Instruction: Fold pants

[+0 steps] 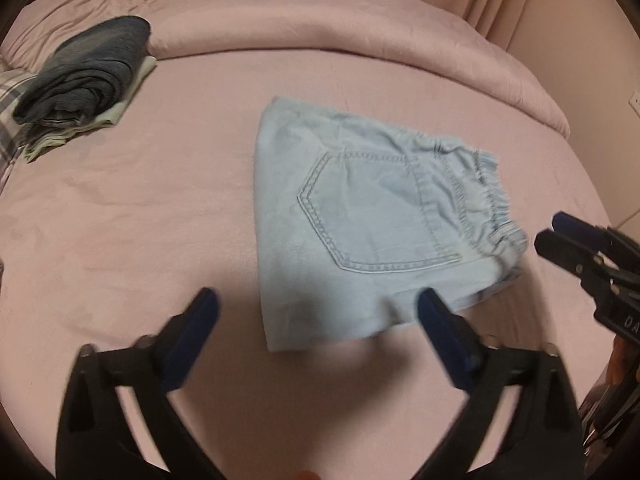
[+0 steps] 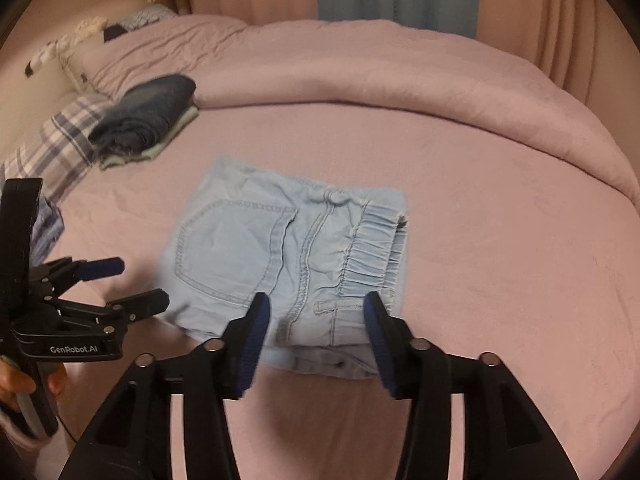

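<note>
On the pink bed [image 1: 160,208], going from left to right, you have the left gripper [image 1: 318,304] with its fingers wide apart and holding nothing, near the left near corner of the pants [image 1: 360,216]. These pale denim pants lie already folded into a compact packet in the middle. At right, the right gripper [image 2: 316,306] hovers over their near edge, fingers open, empty. I judge the folding nearly done; next you probably grasp the packet to move it to the folded stack [image 1: 84,80] far left.

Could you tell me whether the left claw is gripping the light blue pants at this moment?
No, the left claw is open and empty above the pink bedsheet, with the folded light blue pants lying free beyond it.
</note>
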Action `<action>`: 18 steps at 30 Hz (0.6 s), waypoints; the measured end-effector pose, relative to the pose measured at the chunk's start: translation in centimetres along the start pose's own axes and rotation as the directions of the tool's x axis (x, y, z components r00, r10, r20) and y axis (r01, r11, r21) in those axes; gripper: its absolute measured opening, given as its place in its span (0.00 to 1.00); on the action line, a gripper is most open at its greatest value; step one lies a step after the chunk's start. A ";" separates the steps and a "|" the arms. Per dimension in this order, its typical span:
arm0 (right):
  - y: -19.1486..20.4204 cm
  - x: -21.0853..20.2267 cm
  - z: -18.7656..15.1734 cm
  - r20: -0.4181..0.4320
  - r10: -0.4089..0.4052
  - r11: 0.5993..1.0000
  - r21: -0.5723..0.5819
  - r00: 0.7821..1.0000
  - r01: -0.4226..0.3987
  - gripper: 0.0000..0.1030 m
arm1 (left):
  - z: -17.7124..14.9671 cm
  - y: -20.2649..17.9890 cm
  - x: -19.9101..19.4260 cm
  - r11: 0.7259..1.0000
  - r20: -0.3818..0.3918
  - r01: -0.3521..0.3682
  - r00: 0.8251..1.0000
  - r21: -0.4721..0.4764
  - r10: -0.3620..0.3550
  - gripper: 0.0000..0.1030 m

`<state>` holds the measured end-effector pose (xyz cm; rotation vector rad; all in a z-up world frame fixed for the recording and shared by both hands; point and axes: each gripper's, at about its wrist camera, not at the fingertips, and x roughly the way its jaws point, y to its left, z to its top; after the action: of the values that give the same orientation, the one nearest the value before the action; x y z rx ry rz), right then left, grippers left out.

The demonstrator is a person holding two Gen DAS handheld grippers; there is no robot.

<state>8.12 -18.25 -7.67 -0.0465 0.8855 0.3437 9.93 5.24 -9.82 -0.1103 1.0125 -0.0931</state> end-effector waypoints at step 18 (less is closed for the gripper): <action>0.3 -7.7 -1.3 0.109 0.011 0.997 0.070 0.994 -0.018 0.75 | -1.5 -3.9 -9.4 0.988 0.104 -0.142 0.985 0.060 0.136 0.99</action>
<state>2.55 -20.30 -2.60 0.0439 0.7895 0.3251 3.58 2.51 -2.21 0.0175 0.9133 0.0058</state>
